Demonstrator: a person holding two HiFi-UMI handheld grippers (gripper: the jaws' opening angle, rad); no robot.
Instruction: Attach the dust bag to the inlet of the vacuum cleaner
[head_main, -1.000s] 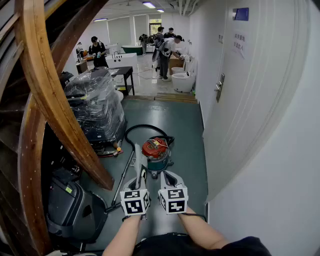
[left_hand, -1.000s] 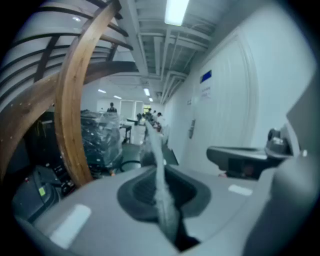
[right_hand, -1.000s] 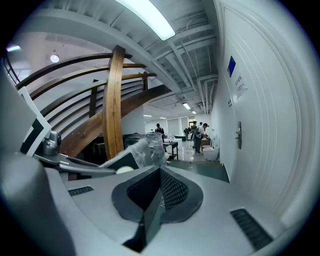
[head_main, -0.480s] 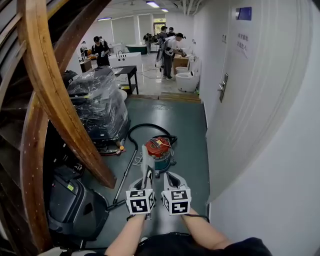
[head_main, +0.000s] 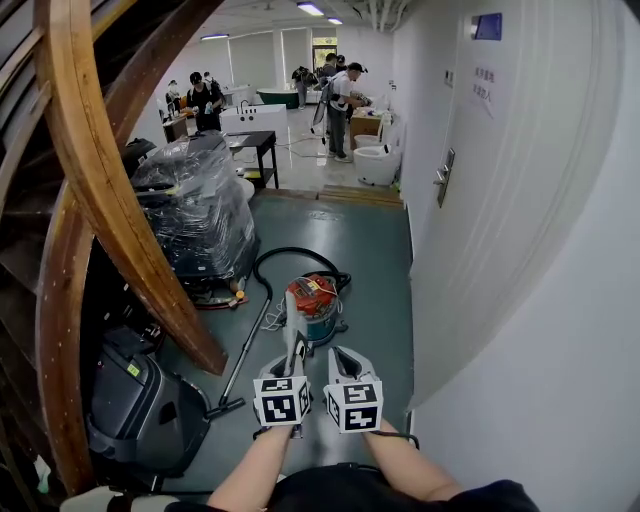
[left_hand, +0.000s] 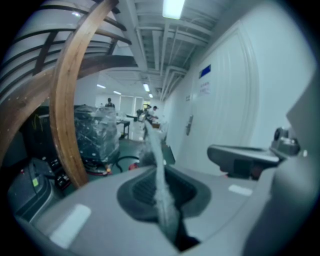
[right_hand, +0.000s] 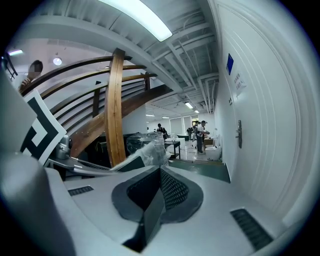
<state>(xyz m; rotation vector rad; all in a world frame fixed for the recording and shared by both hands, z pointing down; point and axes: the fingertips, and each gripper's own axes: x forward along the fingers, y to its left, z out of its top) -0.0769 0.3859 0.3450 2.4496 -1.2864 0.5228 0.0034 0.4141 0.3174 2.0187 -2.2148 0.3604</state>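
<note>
The left gripper (head_main: 291, 350) has its jaws closed on the dust bag (left_hand: 159, 167). In the left gripper view the bag is a thin, pale, blurred strip rising from between the dark pads, edge-on, so its shape and its opening cannot be made out. The right gripper (right_hand: 159, 181) holds nothing: its two ribbed pads meet in a closed seam with no gap. In the head view both grippers are held side by side, near each other, low in the middle of the picture, with only the forearms in view. Just beyond them on the green floor (head_main: 375, 260) stands the vacuum cleaner (head_main: 312, 300), with a red top on a teal drum. Its near side is partly covered by the bag and the left jaws, and its inlet is too small to find. A black hose (head_main: 290, 254) loops behind it, and a wand (head_main: 245, 352) runs to the lower left. A curved wooden beam (head_main: 110, 190) crosses the left of the view and hides part of a plastic-wrapped machine (head_main: 195, 205). A dark machine (head_main: 145, 415) at the lower left is cut off by the edge. A white door (head_main: 500, 170) fills the right side. Several people (head_main: 340, 90) stand far off in the bright room, too small to tell what they handle.
</note>
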